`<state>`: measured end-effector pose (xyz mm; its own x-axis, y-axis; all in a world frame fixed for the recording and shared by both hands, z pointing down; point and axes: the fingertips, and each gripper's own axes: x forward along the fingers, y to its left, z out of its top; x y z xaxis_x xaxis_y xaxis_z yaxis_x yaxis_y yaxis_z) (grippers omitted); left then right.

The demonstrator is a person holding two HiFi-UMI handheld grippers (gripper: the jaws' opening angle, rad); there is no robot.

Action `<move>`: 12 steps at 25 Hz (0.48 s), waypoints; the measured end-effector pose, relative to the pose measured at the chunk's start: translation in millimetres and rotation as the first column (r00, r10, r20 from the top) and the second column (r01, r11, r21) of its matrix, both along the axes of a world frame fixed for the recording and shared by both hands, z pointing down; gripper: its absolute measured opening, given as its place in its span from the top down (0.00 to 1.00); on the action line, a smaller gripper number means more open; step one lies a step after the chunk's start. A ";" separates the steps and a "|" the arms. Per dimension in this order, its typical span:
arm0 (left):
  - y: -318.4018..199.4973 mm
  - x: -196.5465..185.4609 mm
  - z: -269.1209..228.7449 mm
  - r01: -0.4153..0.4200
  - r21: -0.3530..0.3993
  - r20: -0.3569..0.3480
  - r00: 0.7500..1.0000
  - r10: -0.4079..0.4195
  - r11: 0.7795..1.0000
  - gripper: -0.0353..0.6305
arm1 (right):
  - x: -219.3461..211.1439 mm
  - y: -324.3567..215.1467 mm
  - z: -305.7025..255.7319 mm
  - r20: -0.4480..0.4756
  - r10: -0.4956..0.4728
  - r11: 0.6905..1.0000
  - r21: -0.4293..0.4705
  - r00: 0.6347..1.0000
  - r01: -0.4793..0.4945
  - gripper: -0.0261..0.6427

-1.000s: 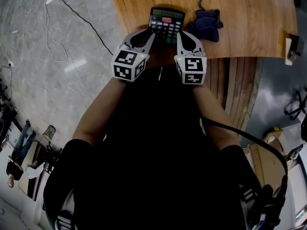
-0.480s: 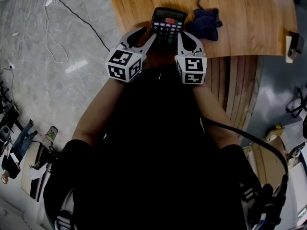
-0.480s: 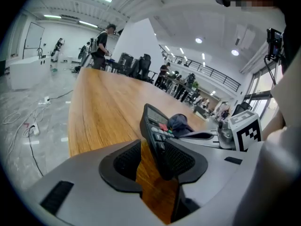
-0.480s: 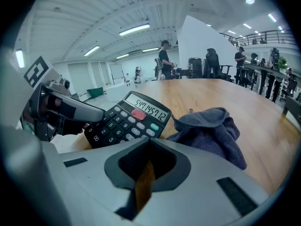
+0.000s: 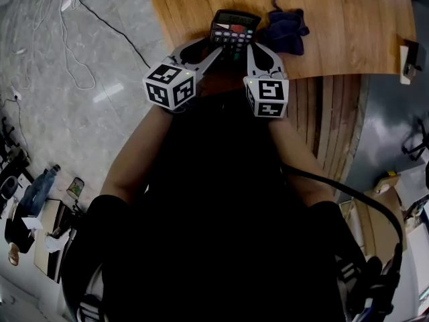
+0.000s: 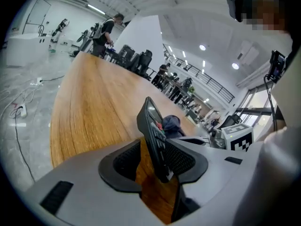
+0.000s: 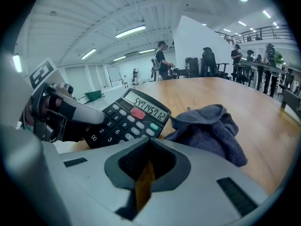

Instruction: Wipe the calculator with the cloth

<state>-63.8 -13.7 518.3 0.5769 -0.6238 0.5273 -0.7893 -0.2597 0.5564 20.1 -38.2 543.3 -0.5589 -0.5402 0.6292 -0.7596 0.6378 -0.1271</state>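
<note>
On the worktop (image 5: 348,32), the calculator (image 5: 234,31) sits between the left tongs (image 5: 210,45), which have just been opening, and the cloth (image 5: 285,29) lies just right of it, nearer the closed, empty right tongs (image 7: 149,157).

1. Brown wooden desk (image 5: 348,25): smooth, lightly glossy.
2. Black rectangular plastic calculator (image 7: 127,121): matt body, shinier keys.
3. Dark blue crumpled cloth (image 7: 207,131): soft, matt.
4. My right gripper (image 7: 149,149): matt grey plastic, ribbed black pads.
</note>
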 end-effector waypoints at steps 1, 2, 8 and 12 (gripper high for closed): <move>0.1 1.3 -0.4 -0.004 -0.005 -0.014 1.000 0.004 1.000 0.71 | 0.1 -0.1 0.0 0.001 0.003 1.000 0.001 1.000 -0.003 0.94; 0.3 3.5 -0.2 -0.012 -0.011 -0.026 1.000 0.012 1.000 0.71 | 0.3 -0.3 0.1 0.001 0.005 1.000 0.003 1.000 -0.005 0.94; -0.4 18.5 8.1 -0.022 -0.047 -0.061 0.998 0.019 0.999 0.70 | -1.0 -0.4 -0.1 0.004 0.006 1.000 0.000 1.000 -0.006 0.94; -3.2 16.8 8.2 0.011 -0.046 -0.104 0.995 -0.016 0.999 0.77 | 0.2 -0.2 0.1 -0.004 0.013 1.000 0.002 1.000 -0.013 0.94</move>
<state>-47.0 -16.9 526.5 0.6219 -0.6083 0.4931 -0.7298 -0.2221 0.6465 20.4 -38.4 543.4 -0.5494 -0.5489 0.6300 -0.7683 0.6282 -0.1228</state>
